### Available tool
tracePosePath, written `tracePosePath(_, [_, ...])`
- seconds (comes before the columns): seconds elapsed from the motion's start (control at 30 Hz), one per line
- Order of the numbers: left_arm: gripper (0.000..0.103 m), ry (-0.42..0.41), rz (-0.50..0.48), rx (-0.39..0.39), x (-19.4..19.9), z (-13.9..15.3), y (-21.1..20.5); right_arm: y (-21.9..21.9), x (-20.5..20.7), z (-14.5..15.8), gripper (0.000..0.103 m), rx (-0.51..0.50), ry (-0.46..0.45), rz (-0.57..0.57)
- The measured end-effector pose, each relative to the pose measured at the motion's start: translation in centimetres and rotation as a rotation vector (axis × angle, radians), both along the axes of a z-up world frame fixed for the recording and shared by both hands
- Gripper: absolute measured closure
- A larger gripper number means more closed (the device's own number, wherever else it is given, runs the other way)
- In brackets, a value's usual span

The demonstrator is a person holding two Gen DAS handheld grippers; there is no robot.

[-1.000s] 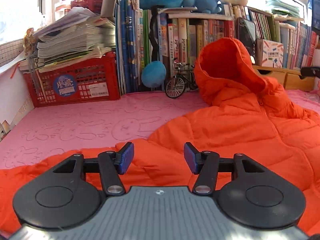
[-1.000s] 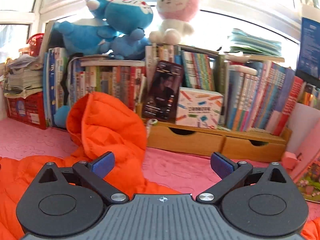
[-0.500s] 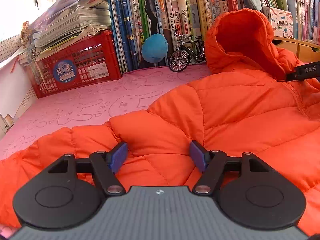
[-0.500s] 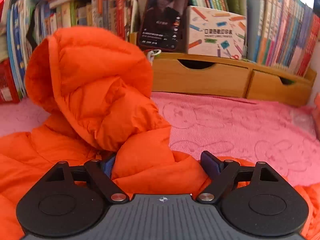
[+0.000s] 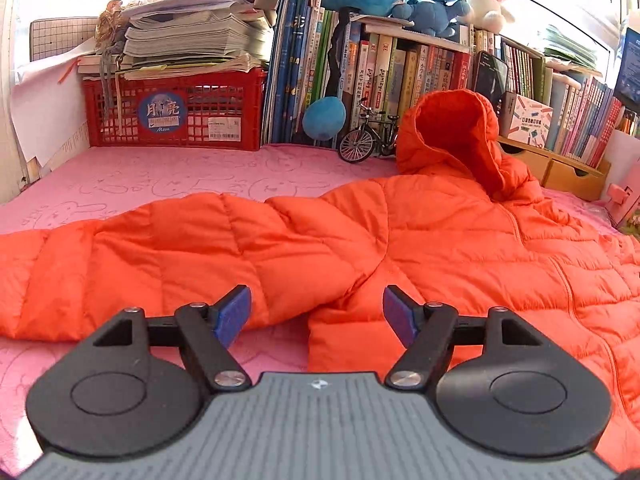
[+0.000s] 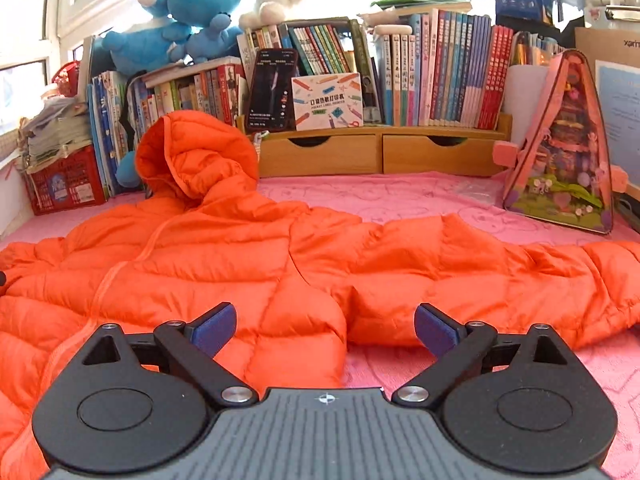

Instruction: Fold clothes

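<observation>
An orange hooded puffer jacket lies spread flat across the pink blanket that covers the bench, its front facing up and its zip line running from the collar toward the near edge. The hood stands up at the far side, just in front of the row of books and the wooden drawer unit along the far edge. One sleeve stretches toward the left edge, the other sleeve toward the right edge, where a pink triangular toy house stands. A red plastic crate loaded with papers sits in the far left corner, with a small model bicycle beside the hood. The left tongs hover at the near edge over the left armpit of the jacket; their jaws have just been opening and stand released, the fabric showing between them but not pressed by the blue pads. The right tongs hover over the right armpit, jaws wide apart after just opening further, gripping nothing.
</observation>
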State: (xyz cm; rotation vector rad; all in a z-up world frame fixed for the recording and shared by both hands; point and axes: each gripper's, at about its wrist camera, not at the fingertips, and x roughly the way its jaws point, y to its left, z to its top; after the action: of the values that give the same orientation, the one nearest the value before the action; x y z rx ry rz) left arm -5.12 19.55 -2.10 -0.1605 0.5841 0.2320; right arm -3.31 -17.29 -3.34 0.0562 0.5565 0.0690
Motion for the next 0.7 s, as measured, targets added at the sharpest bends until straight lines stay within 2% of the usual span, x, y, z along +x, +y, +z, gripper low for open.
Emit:
tracePosePath(0.1, [0.029,0.054,0.011,-0.026,-0.5,-0.6,0.5,0.0,-0.9,-1.0,0.006,0.017,0.015,0.022])
tracePosePath(0.2, [0.029,0.077,0.024,-0.106,-0.1,-1.0,1.4,0.1,-0.6,-1.7,0.006,0.035,0.037,0.027])
tracePosePath(0.27, [0.029,0.089,0.000,-0.185,0.4,-1.4,2.0,-0.1,-0.1,-2.1,0.008,0.071,0.060,0.041])
tracePosePath(0.3, [0.024,0.089,-0.024,-0.213,0.6,-1.6,2.0,-0.1,0.2,-2.3,0.010,0.090,0.071,0.048])
tracePosePath(0.47, [0.019,0.078,-0.171,-0.273,1.9,-1.8,0.8,-0.5,0.5,-2.4,0.027,0.181,0.097,0.117])
tracePosePath(0.5, [0.021,0.072,-0.172,-0.279,2.0,-1.8,0.6,-0.5,0.5,-2.4,0.031,0.200,0.100,0.135])
tracePosePath(0.53, [0.037,0.061,-0.157,-0.278,2.0,-1.9,0.4,-0.5,0.5,-2.3,0.033,0.210,0.103,0.147])
tracePosePath(0.57, [0.052,0.047,-0.133,-0.286,1.9,-2.1,0.2,-0.3,0.4,-2.3,0.040,0.203,0.106,0.150])
tracePosePath(0.6, [0.073,0.031,-0.097,-0.304,1.8,-2.3,0.1,0.0,0.4,-2.2,0.048,0.185,0.109,0.148])
tracePosePath(0.63, [0.081,0.015,-0.075,-0.322,1.6,-2.5,-0.1,0.3,0.4,-2.1,0.054,0.162,0.114,0.145])
tracePosePath(0.7, [0.089,-0.009,-0.066,-0.318,0.9,-2.2,-0.8,1.2,-0.2,-1.6,0.075,0.109,0.122,0.145])
